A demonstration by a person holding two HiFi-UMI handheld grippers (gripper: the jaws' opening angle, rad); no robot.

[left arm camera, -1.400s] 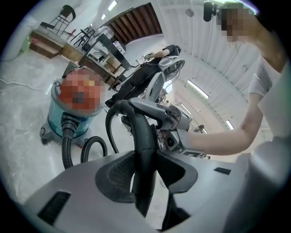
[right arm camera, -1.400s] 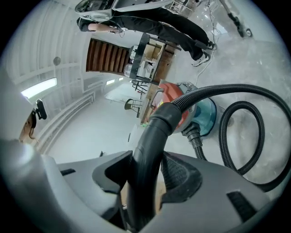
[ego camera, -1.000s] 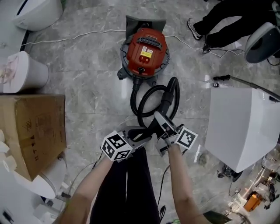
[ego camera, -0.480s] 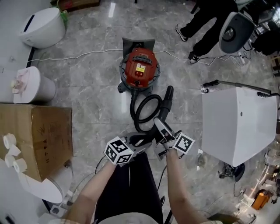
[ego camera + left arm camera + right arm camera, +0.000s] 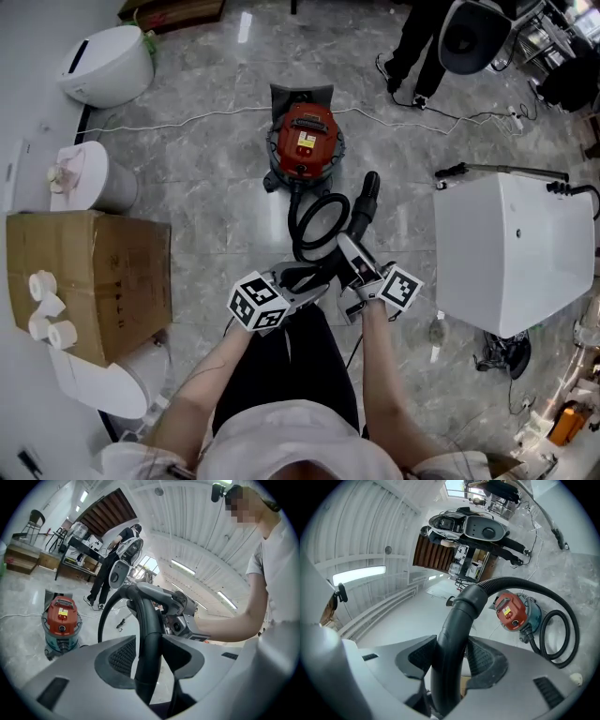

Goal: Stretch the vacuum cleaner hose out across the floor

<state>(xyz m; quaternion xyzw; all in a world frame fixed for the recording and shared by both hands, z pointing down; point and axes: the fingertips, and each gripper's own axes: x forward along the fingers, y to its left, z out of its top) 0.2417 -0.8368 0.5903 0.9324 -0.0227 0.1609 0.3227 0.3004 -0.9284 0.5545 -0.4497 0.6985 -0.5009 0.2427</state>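
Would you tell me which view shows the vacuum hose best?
The head view: nearly the whole hose shows, looped from the vacuum cleaner. Both gripper views show the near stretch and part of the loop.

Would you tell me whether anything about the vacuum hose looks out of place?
Only the hose: it lies curled in a loop beside the red vacuum cleaner rather than straight, its end clamped by the left gripper and right gripper.

Matt black hose, glossy marble floor
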